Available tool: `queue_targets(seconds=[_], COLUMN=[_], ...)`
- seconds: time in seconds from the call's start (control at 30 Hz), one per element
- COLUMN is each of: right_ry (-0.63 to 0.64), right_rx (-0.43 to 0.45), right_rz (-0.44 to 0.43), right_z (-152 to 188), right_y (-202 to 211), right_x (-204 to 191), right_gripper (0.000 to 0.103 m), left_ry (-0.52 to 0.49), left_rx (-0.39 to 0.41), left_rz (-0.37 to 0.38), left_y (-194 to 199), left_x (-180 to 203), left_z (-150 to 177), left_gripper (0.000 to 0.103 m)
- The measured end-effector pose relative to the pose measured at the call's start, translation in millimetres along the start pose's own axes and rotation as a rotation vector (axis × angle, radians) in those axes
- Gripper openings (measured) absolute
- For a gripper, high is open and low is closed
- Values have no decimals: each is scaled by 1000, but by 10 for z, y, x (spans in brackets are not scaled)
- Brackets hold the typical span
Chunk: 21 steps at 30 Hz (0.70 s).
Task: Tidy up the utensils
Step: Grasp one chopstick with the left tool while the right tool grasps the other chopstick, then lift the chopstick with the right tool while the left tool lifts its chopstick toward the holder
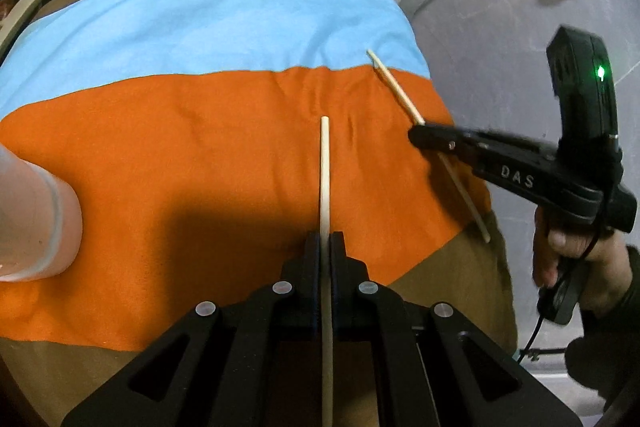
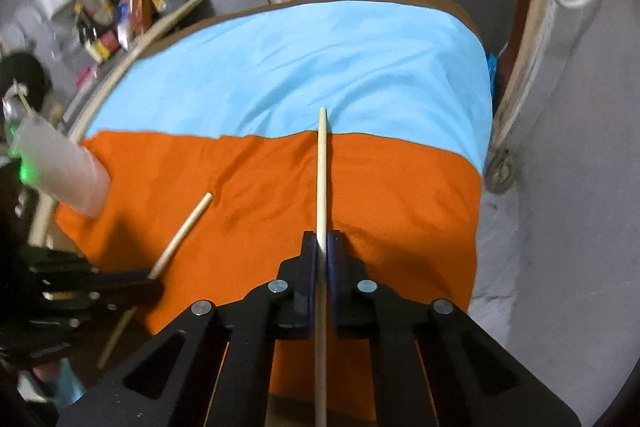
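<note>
Two chopsticks are clamped above the orange cloth point(image 1: 180, 147): left hand-held gripper point(image 1: 325, 239) grips one chopstick point(image 1: 324, 171), right hand-held gripper point(image 2: 319, 239) another point(image 2: 321, 171). Either may pivot, apparently pinched off-centre, missing the cup point(image 1: 36, 219).

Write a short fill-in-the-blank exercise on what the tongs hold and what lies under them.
1. Each of the two tongs, left tongs and right tongs, is shut on one ____.
2. The cloth nearer the tongs is ____.
3. The cloth farther away is ____.

Missing words: chopstick; orange; blue
</note>
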State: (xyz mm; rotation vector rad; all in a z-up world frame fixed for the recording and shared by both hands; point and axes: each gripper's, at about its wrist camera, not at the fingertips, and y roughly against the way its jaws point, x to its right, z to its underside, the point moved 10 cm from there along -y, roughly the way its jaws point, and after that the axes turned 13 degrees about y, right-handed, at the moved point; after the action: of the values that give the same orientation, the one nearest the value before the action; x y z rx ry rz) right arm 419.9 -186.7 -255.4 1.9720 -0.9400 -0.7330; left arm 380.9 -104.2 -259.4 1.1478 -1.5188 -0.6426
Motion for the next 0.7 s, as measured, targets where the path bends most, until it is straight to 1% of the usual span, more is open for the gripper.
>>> queue_targets(seconds=[0.03,0.1,0.13,0.2,0.23,0.3,0.33,0.4,0.5,0.6,0.63,0.7], right_ry=[-20,-62,-75,-101,-108,-125,-126,-113,-81,-42,-24,21], right_rx=[16,93,140,261,295,410,450,539,648,723,751,801], right_rz=[-17,-48,-53,-55,-52,-53,-54,-45,-36,-24,-21,-7], right_z=[5,15,29,46,43,57,35,-26,-224,-429,-502,-627], right_y=[23,165,266,514,579,803,876,1067,1330,1547,1636,1818], right_x=[-12,-56,-81,-133,-165,-255,-291,-393,-554,-708,-773,-934], right_gripper=[3,3,3,3,3,3,3,3,3,3,3,3], left_ry=[17,41,44,36,36,37,22,-12,-39,-45,-48,-55], left_rx=[23,71,97,179,206,283,330,402,473,548,569,632], left_rz=[25,77,92,111,119,158,183,213,250,268,268,264], left_y=[40,155,218,367,411,595,720,936,1208,1572,1683,1980], left_x=[3,10,12,29,39,84,133,234,400,463,467,438], left_z=[9,38,52,77,90,127,144,159,88,-27,-32,-148], left_gripper=[2,2,2,2,2,2,2,2,2,2,2,2])
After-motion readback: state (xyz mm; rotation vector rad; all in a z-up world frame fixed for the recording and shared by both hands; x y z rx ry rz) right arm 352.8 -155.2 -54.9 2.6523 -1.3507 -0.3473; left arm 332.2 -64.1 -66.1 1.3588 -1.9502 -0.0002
